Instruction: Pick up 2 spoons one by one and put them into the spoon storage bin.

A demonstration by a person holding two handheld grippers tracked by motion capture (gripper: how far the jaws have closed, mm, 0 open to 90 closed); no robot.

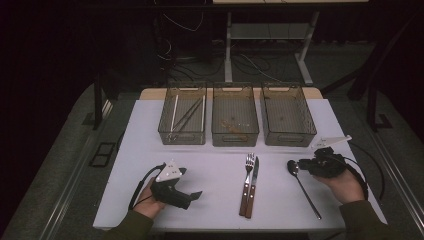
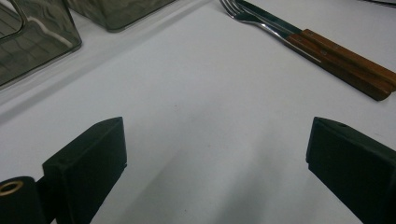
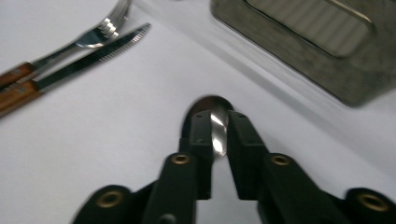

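So right gripper (image 3: 218, 128) clamped spoon (image 1: 295, 169) neck, not lifted; left gripper (image 2: 215, 154) wide, idle; fork (image 1: 248, 176), knife (image 1: 253, 184) unsorted; 3 bins (image 1: 235, 137) far.

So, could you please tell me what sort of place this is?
Probably a lab or test room set up for recording: a white table with three sorting bins and cutlery, loose cables on the floor, dark surroundings.
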